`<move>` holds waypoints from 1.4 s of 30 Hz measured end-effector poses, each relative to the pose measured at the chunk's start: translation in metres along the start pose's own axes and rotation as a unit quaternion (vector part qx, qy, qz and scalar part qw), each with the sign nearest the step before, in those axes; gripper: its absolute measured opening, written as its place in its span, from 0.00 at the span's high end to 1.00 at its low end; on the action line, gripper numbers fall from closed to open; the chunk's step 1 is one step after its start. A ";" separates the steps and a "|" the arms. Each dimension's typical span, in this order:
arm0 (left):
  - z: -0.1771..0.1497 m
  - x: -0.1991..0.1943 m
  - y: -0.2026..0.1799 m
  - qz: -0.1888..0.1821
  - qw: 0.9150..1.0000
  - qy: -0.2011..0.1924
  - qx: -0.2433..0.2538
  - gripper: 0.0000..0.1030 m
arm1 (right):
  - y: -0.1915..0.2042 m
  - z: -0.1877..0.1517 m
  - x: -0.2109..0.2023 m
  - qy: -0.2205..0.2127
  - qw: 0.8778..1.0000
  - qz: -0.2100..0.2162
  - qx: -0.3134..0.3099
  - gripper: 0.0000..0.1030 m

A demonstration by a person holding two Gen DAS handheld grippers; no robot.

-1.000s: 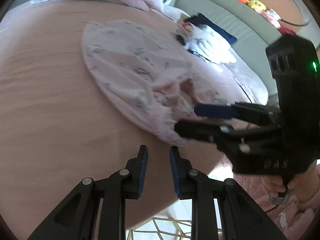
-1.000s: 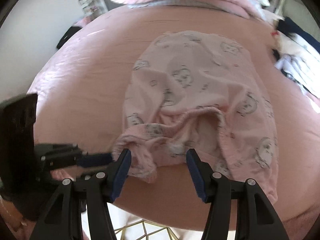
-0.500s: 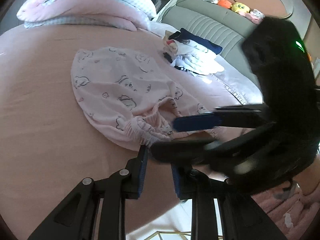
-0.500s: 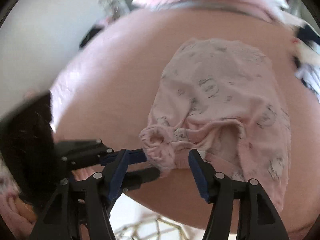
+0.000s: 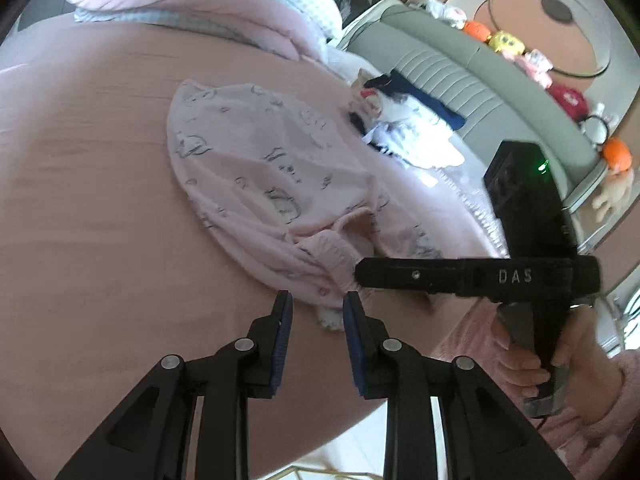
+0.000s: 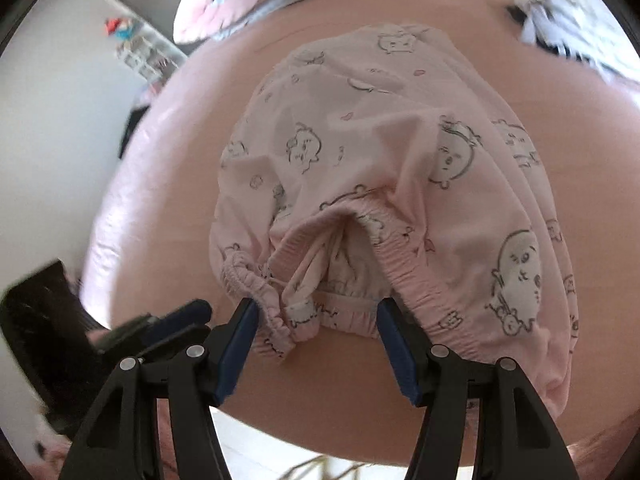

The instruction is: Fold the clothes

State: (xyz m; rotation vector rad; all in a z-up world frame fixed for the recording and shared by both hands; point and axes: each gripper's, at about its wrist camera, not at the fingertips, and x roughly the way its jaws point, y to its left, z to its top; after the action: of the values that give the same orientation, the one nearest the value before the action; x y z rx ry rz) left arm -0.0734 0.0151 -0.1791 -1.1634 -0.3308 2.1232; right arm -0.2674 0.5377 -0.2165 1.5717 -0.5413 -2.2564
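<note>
Pale pink pyjama bottoms (image 5: 256,168) with a cartoon print lie on the pink bed sheet (image 5: 80,220), waistband toward me. My left gripper (image 5: 317,304) is open just a little at the waistband's near edge, with a drawstring end (image 5: 330,320) lying between its tips. In the right wrist view my right gripper (image 6: 316,312) stands wide open, and the gathered elastic waistband (image 6: 276,320) and drawstring (image 6: 304,276) sit between its fingers, ungripped. The left wrist view shows the right gripper (image 5: 362,276) edge-on, held by a hand (image 5: 532,364).
A pile of white and navy clothes (image 5: 404,132) lies beyond the garment to the right. A rolled quilt (image 5: 200,4) lies at the bed's far end. A grey padded bench (image 5: 472,80) carries plush toys. The bed's near edge (image 6: 320,436) runs just under both grippers.
The right gripper swept across the left one and now sits to its right, closer to the waistband. The waistband corner looks more spread out. The left gripper's gap is unchanged.
</note>
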 end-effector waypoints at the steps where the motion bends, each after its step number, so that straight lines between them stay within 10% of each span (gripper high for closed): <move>1: 0.000 0.000 -0.002 -0.006 1.000 -0.003 0.002 0.77 | -0.004 0.001 -0.003 -0.004 1.000 0.005 0.011 0.41; 17: 0.003 0.026 0.030 -0.073 0.991 0.018 -0.109 0.69 | 0.000 -0.012 0.004 -0.002 1.000 -0.011 -0.005 0.41; 25: 0.007 0.032 0.028 -0.117 0.984 0.018 -0.131 0.70 | 0.001 -0.021 -0.022 -0.032 0.982 -0.161 -0.092 0.41; 32: 0.009 0.039 0.026 -0.064 0.989 0.032 -0.131 0.86 | -0.013 -0.022 -0.041 -0.094 0.960 -0.239 -0.111 0.41; 37: 0.010 0.023 0.015 0.054 0.995 0.028 -0.084 0.89 | -0.006 -0.032 0.012 -0.036 0.951 -0.257 -0.167 0.44; 39: 0.009 0.013 0.013 0.122 0.990 0.033 -0.055 0.91 | -0.006 -0.028 0.009 -0.052 0.948 -0.269 -0.161 0.62; 40: 0.008 0.008 0.013 0.156 0.986 0.036 -0.042 0.92 | -0.009 -0.025 0.004 -0.062 0.946 -0.280 -0.151 0.92; 42: 0.005 0.000 0.009 0.231 0.972 0.041 -0.006 0.93 | -0.016 -0.018 -0.009 -0.081 0.949 -0.280 -0.123 0.94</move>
State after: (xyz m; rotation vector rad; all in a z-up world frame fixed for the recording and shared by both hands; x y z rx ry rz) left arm -0.0819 0.0091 -0.1809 -1.4387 -0.0330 2.4576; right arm -0.2485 0.5540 -0.2228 1.5570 0.1830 -2.7451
